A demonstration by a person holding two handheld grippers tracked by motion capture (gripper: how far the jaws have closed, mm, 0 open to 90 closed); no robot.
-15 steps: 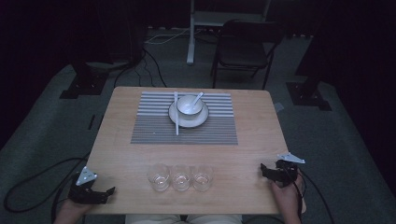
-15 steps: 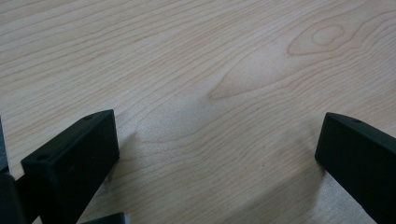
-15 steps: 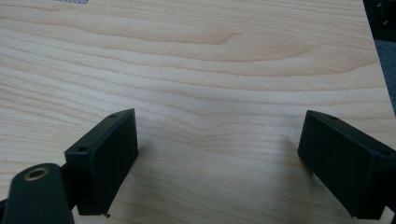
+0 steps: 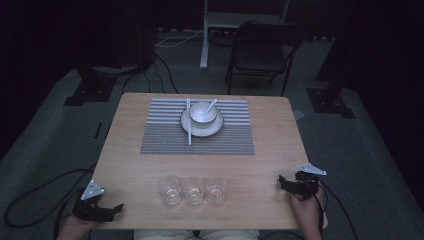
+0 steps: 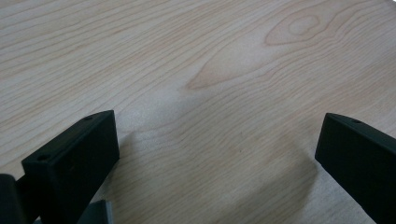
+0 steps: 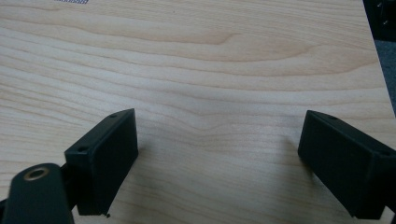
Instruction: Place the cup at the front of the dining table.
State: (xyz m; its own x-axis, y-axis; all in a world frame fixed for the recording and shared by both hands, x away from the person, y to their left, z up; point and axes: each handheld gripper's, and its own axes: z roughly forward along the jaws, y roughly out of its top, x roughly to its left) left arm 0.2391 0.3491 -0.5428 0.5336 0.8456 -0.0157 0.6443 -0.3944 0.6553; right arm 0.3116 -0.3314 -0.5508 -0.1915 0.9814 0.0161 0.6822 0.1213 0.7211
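Three clear glasses [image 4: 193, 190] stand in a row near the table's front edge. A white bowl [image 4: 202, 113] with a spoon [image 4: 212, 104] in it sits on a white plate [image 4: 201, 125], on a striped grey placemat [image 4: 197, 128] at the back middle. A white chopstick-like stick [image 4: 189, 121] lies across the plate's left side. My left gripper [image 4: 116, 209] rests at the front left corner, open, nothing between its jaws [image 5: 215, 154]. My right gripper [image 4: 283, 182] rests at the front right edge, open and empty [image 6: 217, 144].
The wooden table [image 4: 130, 165] has bare room on both sides of the glasses. A dark chair [image 4: 262, 50] and a white stand [image 4: 205, 35] are behind the table. Cables [image 4: 35, 200] trail on the floor at left.
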